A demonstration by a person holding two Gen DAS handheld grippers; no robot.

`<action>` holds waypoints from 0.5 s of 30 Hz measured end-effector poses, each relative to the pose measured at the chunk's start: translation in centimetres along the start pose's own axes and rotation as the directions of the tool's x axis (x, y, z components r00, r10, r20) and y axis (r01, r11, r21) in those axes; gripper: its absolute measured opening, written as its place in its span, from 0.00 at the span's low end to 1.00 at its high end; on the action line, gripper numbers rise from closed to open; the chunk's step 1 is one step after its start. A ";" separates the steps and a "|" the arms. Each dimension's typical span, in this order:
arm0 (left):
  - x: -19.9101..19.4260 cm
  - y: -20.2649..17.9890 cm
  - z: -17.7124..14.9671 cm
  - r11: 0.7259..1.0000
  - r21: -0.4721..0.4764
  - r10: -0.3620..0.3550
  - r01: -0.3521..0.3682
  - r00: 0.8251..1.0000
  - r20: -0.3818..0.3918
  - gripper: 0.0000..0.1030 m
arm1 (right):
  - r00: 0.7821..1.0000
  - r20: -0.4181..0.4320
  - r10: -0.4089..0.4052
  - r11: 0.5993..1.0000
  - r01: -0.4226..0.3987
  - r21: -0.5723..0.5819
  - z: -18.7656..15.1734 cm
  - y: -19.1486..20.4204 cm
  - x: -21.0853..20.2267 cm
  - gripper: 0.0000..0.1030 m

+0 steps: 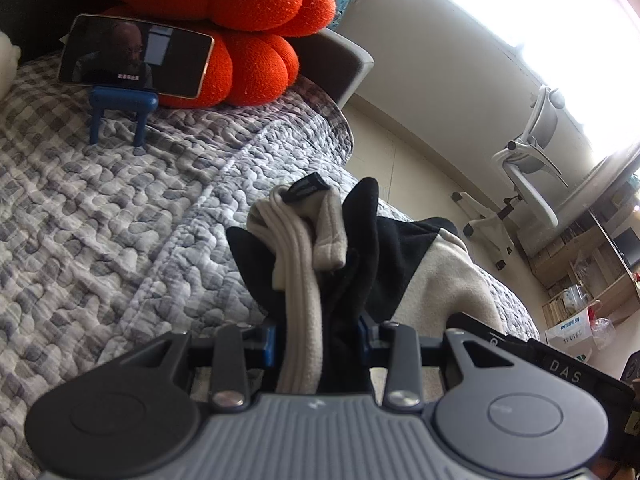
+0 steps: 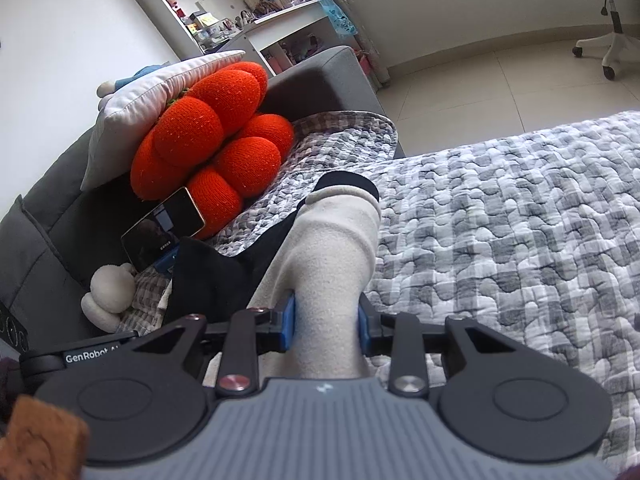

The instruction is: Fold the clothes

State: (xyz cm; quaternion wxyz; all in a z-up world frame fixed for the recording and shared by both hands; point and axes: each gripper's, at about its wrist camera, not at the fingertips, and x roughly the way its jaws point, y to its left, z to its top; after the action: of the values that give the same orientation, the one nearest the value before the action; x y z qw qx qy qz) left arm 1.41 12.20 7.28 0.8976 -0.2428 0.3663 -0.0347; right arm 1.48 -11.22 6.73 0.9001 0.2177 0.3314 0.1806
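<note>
The left tongs (image 1: 322, 338) are squeezed shut on a bunch of the black and cream garment (image 1: 340, 256), and the cloth stands up between the two blue pads (image 1: 270, 340). A small black label (image 1: 306, 190) sticks out at the top of that bunch. The right tongs (image 2: 326, 326) are squeezed shut on a cream part of the same garment (image 2: 332, 248), which rises like a soft tube with a black edge at its top. The garment is held up above the bed, over the grey and white checked quilt (image 1: 120, 208), and some of it hangs down toward the quilt. In the right wrist view a black part of the garment (image 2: 208, 280) droops to the left of the cream tube. At the head of the quilt sits a big orange cushion (image 1: 224, 20) made of round puffy lumps. A phone (image 1: 134, 56) leans in front of the cushion on a small blue stand (image 1: 120, 108), and its screen is lit. Beside the phone, in the right wrist view, lies a small cream plush toy (image 2: 110, 292). A white pillow (image 2: 136, 108) leans behind the cushion against a grey headboard (image 2: 312, 76). Past the far edge of the quilt there is a tiled floor (image 2: 480, 76) with a white office chair (image 1: 536, 148) on it. White shelves (image 2: 248, 12) full of small things stand by the wall behind the headboard.
</note>
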 end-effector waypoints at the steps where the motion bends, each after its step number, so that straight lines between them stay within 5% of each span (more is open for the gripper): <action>1: -0.4 0.2 0.1 1.000 -0.003 0.009 -0.009 1.000 0.010 0.35 | 1.000 0.001 0.001 1.000 -0.001 -0.010 0.0 0.5 0.2 0.33; 8: -3.3 2.9 0.9 0.996 -0.056 0.075 -0.071 0.995 0.067 0.34 | 1.000 -0.006 0.023 0.996 -0.024 -0.092 -0.4 4.8 1.7 0.33; 15: -8.4 8.2 1.4 0.970 -0.229 0.120 -0.086 0.983 0.140 0.33 | 0.997 -0.038 0.068 0.983 -0.073 -0.168 -1.3 10.8 3.9 0.33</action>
State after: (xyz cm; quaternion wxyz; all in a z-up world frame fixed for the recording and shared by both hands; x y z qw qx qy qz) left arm -4.72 22.02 9.75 0.8908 -0.3241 0.3102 0.0719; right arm 1.43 0.09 9.32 0.9029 0.1490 0.3215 0.2434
